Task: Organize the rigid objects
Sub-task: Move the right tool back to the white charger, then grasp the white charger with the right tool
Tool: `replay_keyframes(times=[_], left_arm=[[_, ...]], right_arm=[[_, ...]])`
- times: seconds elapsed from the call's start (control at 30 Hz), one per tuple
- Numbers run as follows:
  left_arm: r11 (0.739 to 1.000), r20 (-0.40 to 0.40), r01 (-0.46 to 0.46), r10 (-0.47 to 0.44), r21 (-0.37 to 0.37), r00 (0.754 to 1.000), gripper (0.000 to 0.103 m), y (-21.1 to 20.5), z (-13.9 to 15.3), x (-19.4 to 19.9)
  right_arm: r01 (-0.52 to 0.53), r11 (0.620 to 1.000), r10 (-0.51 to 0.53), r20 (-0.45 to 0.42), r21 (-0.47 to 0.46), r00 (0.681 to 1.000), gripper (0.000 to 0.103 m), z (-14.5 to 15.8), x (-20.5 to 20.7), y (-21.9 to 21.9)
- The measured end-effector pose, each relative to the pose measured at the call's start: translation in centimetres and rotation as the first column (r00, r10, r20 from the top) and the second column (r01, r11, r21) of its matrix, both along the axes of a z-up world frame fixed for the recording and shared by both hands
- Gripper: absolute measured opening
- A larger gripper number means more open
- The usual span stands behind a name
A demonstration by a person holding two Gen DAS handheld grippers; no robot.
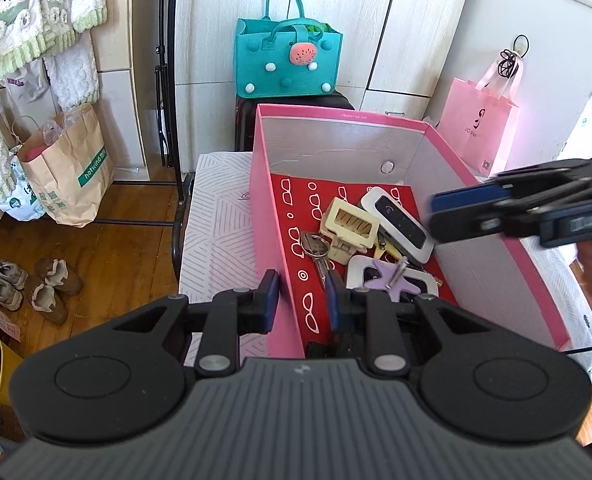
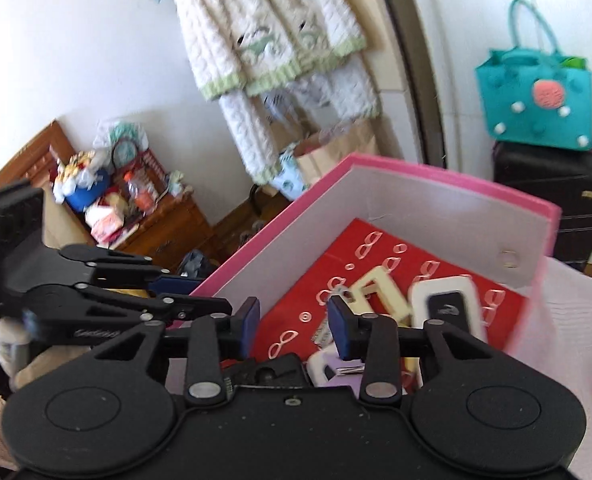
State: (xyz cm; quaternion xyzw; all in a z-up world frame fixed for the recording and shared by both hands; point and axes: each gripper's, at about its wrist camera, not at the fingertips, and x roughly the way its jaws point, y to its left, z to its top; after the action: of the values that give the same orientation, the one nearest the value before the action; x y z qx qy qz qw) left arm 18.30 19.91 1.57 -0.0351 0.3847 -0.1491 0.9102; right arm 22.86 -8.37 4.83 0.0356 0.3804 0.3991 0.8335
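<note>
Left gripper: nearest the lens, astride the near-left wall of the pink box. One blue pad sits outside the wall, the other inside. The jaws are narrow and clamped on that wall.

Right gripper: over the box's open top, seen from the left wrist coming in from the box's right side. Its jaws are parted with nothing between them.

Purple star piece: inside the box at its near end, lying on a white square frame.

Keys: on the box floor, just left of the white frame, on a metal ring.

Cream plastic clip: mid-box, touching the keys' ring on its left.

White and black pocket device: mid-box, just right of the cream clip and leaning against it.

Red patterned liner: covers the box floor under all the items.

Striped white cloth: under the box, showing to its left.

Black suitcase: beyond the box's far wall.

Teal felt bag: on top of the suitcase.

Pink shopping bag: beyond the box's far right corner.

Brown paper bag: on the wooden floor, well left of the box.
</note>
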Motion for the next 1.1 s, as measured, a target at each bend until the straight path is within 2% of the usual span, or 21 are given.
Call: replay_keyframes(times=[0.13,0.3,0.5,0.57,0.63,0.8,0.93,1.1], left_arm=[[1.0,0.005,-0.006,0.006,-0.006,1.0,0.022,0.0,0.0,-0.1],[1.0,0.007,-0.014,0.014,-0.006,1.0,0.022,-0.1,0.0,-0.3],[1.0,0.005,-0.022,0.022,0.008,1.0,0.022,-0.5,0.0,-0.3],[1.0,0.005,-0.025,0.025,0.011,1.0,0.022,-0.6,0.0,-0.3],[1.0,0.004,-0.028,0.028,0.012,1.0,0.022,-0.6,0.0,-0.4],[0.999,0.001,-0.035,0.035,0.021,0.999,0.022,-0.9,0.1,-0.4],[0.999,-0.005,-0.039,0.039,0.03,0.999,0.022,-1.1,0.2,-0.3],[0.998,-0.008,-0.04,0.04,0.039,0.999,0.022,-1.2,0.2,-0.3]], right_arm=[[0.115,0.993,-0.114,0.061,-0.007,0.992,0.049,0.7,-1.3,-4.2],[0.281,0.959,-0.275,0.125,-0.031,0.953,0.05,0.1,-2.3,-9.7],[0.455,0.881,-0.426,0.203,-0.128,0.882,0.051,-2.6,-2.9,-14.7],[0.499,0.848,-0.45,0.254,-0.18,0.856,0.052,-3.8,-2.9,-15.6],[0.524,0.82,-0.463,0.27,-0.233,0.844,0.052,-5.2,-2.6,-16.3],[0.521,0.814,-0.476,0.219,-0.257,0.852,0.052,-8.0,-1.7,-17.7],[0.525,0.805,-0.462,0.264,-0.276,0.847,0.052,-8.9,-1.5,-17.5],[0.483,0.821,-0.408,0.281,-0.302,0.869,0.055,-9.6,-0.4,-16.7]])
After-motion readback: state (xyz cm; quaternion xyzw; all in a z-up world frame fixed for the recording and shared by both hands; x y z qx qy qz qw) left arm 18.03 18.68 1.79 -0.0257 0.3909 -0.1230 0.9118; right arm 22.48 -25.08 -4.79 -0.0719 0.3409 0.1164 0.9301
